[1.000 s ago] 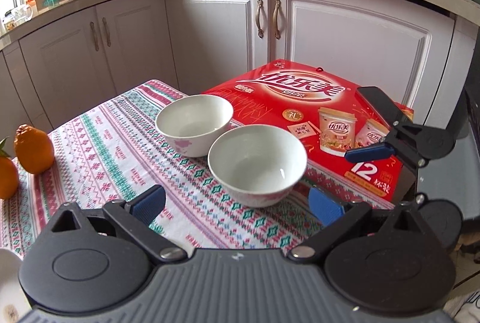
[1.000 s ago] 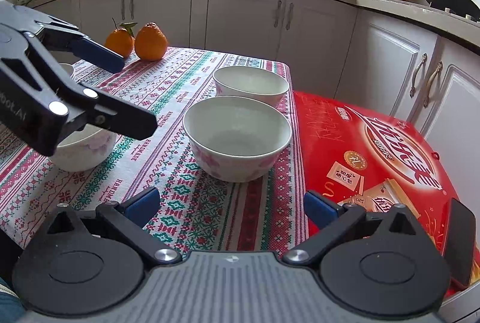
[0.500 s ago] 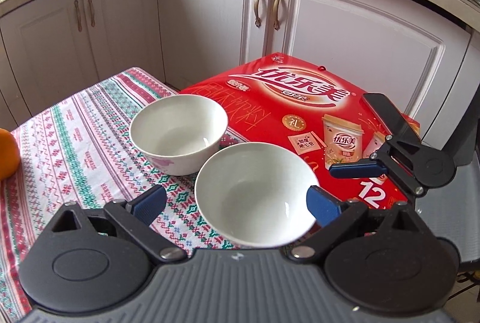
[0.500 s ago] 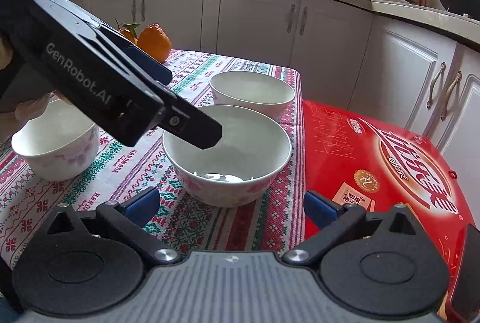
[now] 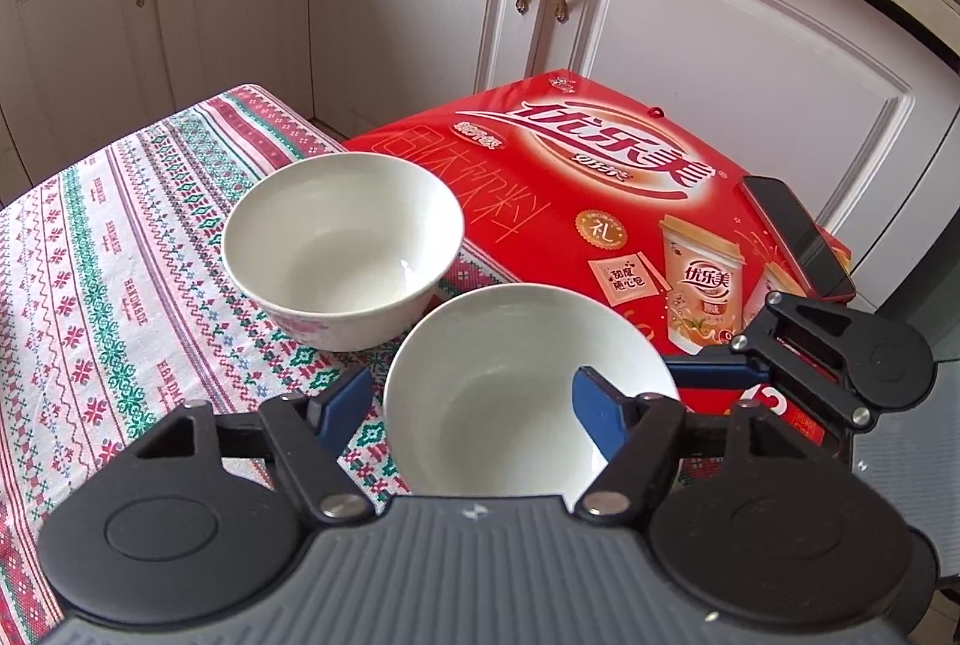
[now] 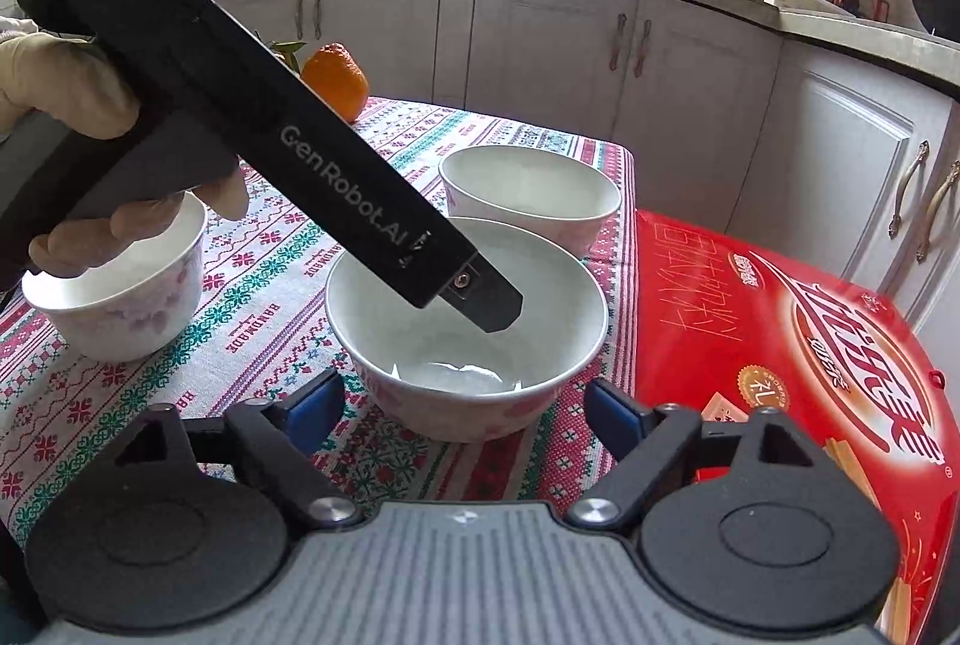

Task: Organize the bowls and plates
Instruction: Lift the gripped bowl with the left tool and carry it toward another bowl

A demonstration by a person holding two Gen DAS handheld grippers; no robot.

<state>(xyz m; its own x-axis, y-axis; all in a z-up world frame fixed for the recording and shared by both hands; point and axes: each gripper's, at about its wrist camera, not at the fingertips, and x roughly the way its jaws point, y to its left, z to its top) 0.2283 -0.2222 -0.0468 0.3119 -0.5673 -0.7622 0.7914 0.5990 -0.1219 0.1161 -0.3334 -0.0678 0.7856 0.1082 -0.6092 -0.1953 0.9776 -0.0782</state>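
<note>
While the left gripper (image 5: 468, 402) is straddling the near bowl's (image 5: 516, 393) rim, its fingers (image 5: 600, 414) are sitting apart, one blue pad inside the bowl, the other outside at lower left. The right gripper (image 6: 462, 408) is hovering w/ fingers spread wide, nothing btwn them, just below that bowl at frame center. A 2nd bowl (image 5: 342, 249) is resting just beyond on the patterned counter (image 5: 90, 285), next to a red box (image 5: 600, 177). A 3rd bowl (image 6: 120, 297) is sitting at left of the right wrist view.

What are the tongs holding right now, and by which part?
Nothing yet. Left tongs are open, astride the rim of the near bowl; right tongs are open too.
</note>
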